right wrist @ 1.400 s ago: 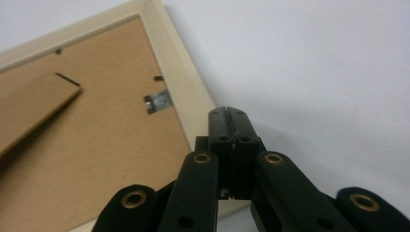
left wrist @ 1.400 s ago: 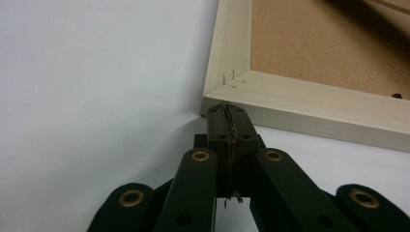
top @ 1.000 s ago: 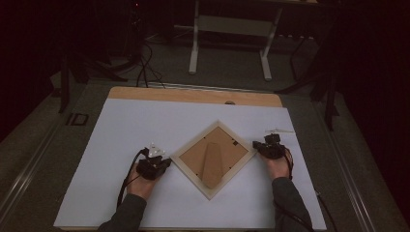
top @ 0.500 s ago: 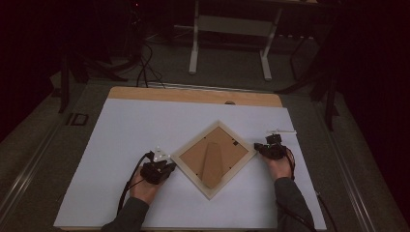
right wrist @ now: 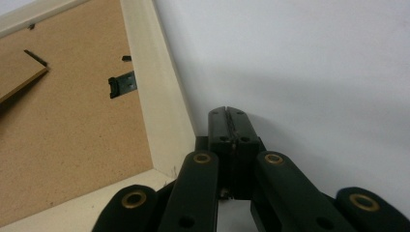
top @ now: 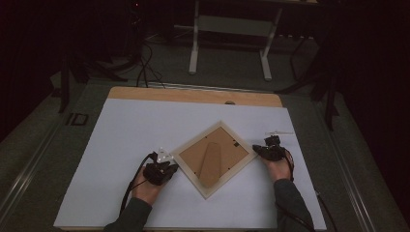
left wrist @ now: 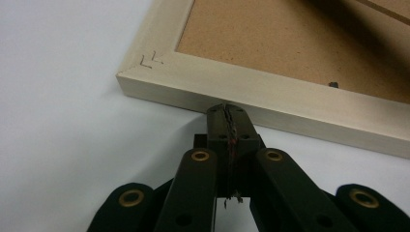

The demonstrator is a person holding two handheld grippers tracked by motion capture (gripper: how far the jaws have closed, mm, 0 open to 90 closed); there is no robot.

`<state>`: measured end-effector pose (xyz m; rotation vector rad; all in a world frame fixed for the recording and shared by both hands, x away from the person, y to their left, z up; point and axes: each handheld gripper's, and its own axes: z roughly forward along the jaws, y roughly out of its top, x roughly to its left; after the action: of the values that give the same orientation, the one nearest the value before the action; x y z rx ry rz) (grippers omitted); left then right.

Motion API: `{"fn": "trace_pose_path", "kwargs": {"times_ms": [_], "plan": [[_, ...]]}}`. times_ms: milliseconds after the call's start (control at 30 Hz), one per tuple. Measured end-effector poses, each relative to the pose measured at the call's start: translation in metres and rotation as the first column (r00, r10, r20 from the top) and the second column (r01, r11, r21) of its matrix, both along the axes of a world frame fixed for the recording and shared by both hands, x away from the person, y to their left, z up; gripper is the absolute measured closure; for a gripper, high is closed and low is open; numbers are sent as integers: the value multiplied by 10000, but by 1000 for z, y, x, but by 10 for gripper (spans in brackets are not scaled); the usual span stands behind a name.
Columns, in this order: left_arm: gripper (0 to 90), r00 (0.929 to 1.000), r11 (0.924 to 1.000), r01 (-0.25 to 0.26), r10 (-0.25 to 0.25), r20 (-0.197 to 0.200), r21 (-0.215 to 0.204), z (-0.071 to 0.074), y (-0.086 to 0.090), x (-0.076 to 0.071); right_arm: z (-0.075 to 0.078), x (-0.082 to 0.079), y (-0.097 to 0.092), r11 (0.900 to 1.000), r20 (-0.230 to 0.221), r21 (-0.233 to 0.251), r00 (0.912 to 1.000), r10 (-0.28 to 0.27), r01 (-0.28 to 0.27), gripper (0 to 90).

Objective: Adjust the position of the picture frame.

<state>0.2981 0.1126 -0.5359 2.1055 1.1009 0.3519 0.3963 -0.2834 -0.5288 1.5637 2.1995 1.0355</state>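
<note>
A pale wooden picture frame (top: 212, 154) lies face down on the white sheet, turned like a diamond, its brown backing board and stand strut up. My left gripper (top: 167, 166) is shut, its tips (left wrist: 227, 110) against the frame's lower-left outer edge (left wrist: 270, 104) near the left corner. My right gripper (top: 258, 149) is shut as well, its tips (right wrist: 227, 113) just off the frame's right corner (right wrist: 167, 130). A small black hanger clip (right wrist: 121, 84) sits on the backing near that corner. Nothing is held in either gripper.
The white sheet (top: 135, 125) covers most of a wooden tabletop (top: 193, 94), whose bare strip shows at the far edge. A thin white stick (top: 280, 132) lies beyond the right gripper. A metal stand (top: 229, 29) and cables stand on the dark floor behind.
My left gripper has slid a little down and right along the frame's lower-left edge. The right gripper and the frame have stayed put.
</note>
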Motion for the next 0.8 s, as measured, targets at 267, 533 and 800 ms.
{"fn": "trace_pose_path", "kwargs": {"times_ms": [267,533,800], "plan": [[900,10000,10000,-76,76,-61,-13,0,-2,5,-1,-2,0,9999,50,8,9999,109,-109,900],[900,9995,9995,-302,302,-55,15,1,-2,17,-1,-6,1,9998,73,99,9998,169,-170,900],[900,9987,9987,-511,510,-90,-79,0,1,32,-1,-12,3,9993,117,34,9993,359,-359,900]]}}
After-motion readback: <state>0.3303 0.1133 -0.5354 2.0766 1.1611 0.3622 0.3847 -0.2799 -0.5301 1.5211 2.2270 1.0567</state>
